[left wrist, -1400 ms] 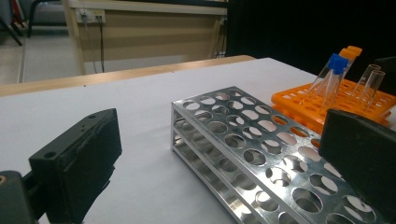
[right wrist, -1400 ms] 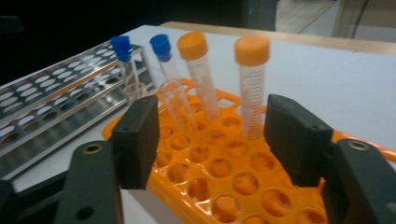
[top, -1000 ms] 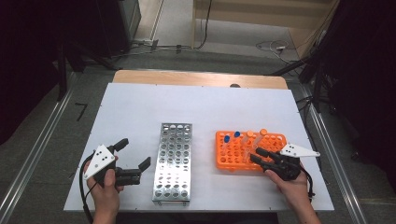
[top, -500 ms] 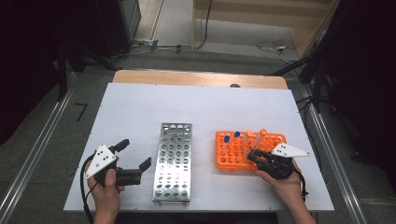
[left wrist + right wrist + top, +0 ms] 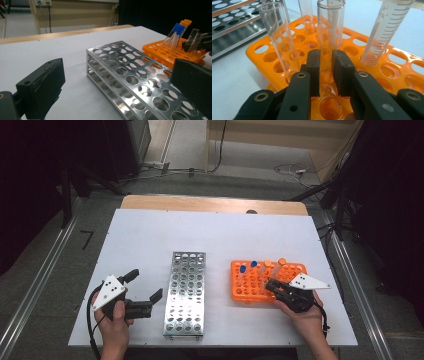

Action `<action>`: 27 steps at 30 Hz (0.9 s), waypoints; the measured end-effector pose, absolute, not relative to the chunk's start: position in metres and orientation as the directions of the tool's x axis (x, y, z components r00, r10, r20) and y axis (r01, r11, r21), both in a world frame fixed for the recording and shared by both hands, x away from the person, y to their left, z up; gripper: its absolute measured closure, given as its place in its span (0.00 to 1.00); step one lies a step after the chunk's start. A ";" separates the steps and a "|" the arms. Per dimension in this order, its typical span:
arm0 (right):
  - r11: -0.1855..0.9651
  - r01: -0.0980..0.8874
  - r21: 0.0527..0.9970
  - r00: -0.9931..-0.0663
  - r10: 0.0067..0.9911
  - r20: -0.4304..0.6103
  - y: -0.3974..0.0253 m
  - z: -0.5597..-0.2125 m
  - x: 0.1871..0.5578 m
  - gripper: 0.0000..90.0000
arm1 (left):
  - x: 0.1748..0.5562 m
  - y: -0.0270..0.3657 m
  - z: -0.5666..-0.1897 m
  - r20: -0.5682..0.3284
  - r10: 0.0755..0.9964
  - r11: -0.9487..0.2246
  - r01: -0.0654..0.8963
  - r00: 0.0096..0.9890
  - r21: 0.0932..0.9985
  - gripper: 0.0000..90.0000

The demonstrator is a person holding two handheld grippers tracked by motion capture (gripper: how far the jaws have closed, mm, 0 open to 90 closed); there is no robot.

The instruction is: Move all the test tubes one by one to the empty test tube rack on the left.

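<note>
An orange tube rack (image 5: pixel 248 289) sits right of centre and holds several tubes, some with blue caps (image 5: pixel 243 268) and some with orange caps (image 5: pixel 282 261). My right gripper (image 5: pixel 272 286) is at the rack's near right corner. In the right gripper view it (image 5: pixel 325 72) is shut on a clear uncapped tube (image 5: pixel 330 27) that stands upright in the orange rack (image 5: pixel 268 56). My left gripper (image 5: pixel 146 283) rests open and empty on the table, just left of a bare metal rack (image 5: pixel 185 292). Its jaws stand wide apart in the left gripper view, facing the metal rack (image 5: pixel 130 72).
Beside the held tube stand another clear tube (image 5: pixel 278 37) on its left and a graduated tube (image 5: pixel 387 27) on its right. The white table (image 5: pixel 150 240) ends at a wooden strip (image 5: pixel 210 204) at the back. Black cables trail from both grippers.
My right gripper has shifted a little left onto the orange rack and shut on the clear tube. The left gripper has stayed in place, open.
</note>
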State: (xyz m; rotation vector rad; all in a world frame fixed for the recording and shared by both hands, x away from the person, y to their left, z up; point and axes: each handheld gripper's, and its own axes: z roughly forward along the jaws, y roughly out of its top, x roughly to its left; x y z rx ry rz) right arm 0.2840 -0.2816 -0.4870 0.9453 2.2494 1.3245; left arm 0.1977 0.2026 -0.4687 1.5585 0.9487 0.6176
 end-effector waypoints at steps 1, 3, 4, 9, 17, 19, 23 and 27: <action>0.331 0.364 0.871 -0.710 0.703 0.030 -0.282 -0.487 0.284 0.82 | 0.198 0.203 -0.469 -0.112 0.838 -0.021 0.237 0.534 0.971 0.00; 0.325 0.369 0.871 -0.710 0.703 0.039 -0.283 -0.486 0.284 0.82 | 0.198 0.203 -0.469 -0.111 0.838 -0.022 0.237 0.534 0.971 0.00; 0.324 0.368 0.871 -0.711 0.702 0.040 -0.283 -0.486 0.284 0.83 | 0.198 0.203 -0.469 -0.112 0.838 -0.022 0.237 0.534 0.971 0.00; 0.305 0.369 0.878 -0.710 0.702 0.055 -0.285 -0.483 0.284 0.83 | 0.197 0.203 -0.468 -0.112 0.838 -0.020 0.235 0.534 0.972 0.00; 0.279 0.355 0.892 -0.719 0.691 0.070 -0.295 -0.471 0.281 0.83 | 0.197 0.203 -0.468 -0.113 0.837 -0.018 0.233 0.536 0.972 0.00; 0.264 0.353 0.898 -0.723 0.686 0.082 -0.303 -0.463 0.278 0.83 | 0.197 0.203 -0.468 -0.108 0.838 -0.023 0.233 0.535 0.972 0.00; 0.275 0.356 0.893 -0.721 0.689 0.076 -0.309 -0.459 0.275 0.83 | 0.197 0.202 -0.468 -0.108 0.836 -0.023 0.231 0.537 0.973 0.00; 0.279 0.359 0.891 -0.737 0.670 0.088 -0.312 -0.453 0.266 0.83 | 0.196 0.202 -0.467 -0.108 0.836 -0.021 0.228 0.537 0.974 0.00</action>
